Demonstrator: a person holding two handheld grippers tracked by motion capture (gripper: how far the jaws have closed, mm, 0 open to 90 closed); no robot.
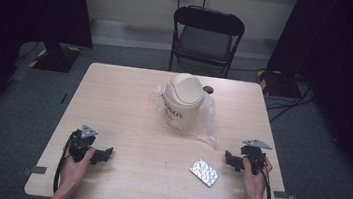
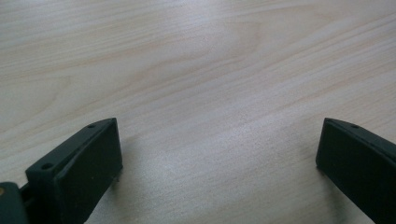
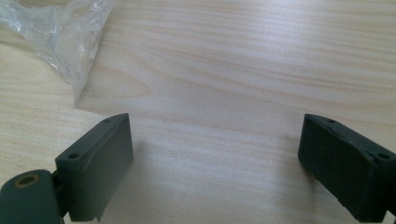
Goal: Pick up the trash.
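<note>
A cream swing-lid bin (image 1: 182,101) lies on a clear plastic bag (image 1: 205,124) at the middle back of the wooden table (image 1: 129,99). A silver foil packet (image 1: 204,172) lies flat toward the front right. My left gripper (image 1: 102,154) rests near the table's front left, held by a hand, its jaws wide apart over bare wood (image 2: 219,154). My right gripper (image 1: 230,160) sits at the front right, just right of the packet, open with nothing between its jaws (image 3: 215,158). A corner of the plastic bag (image 3: 65,37) shows at the upper left of the right gripper view.
A black folding chair (image 1: 207,32) stands behind the table's far edge. A small dark round object (image 1: 208,89) sits behind the bin. Cables (image 1: 290,100) trail on the floor at the right. Bare wood lies between the two grippers.
</note>
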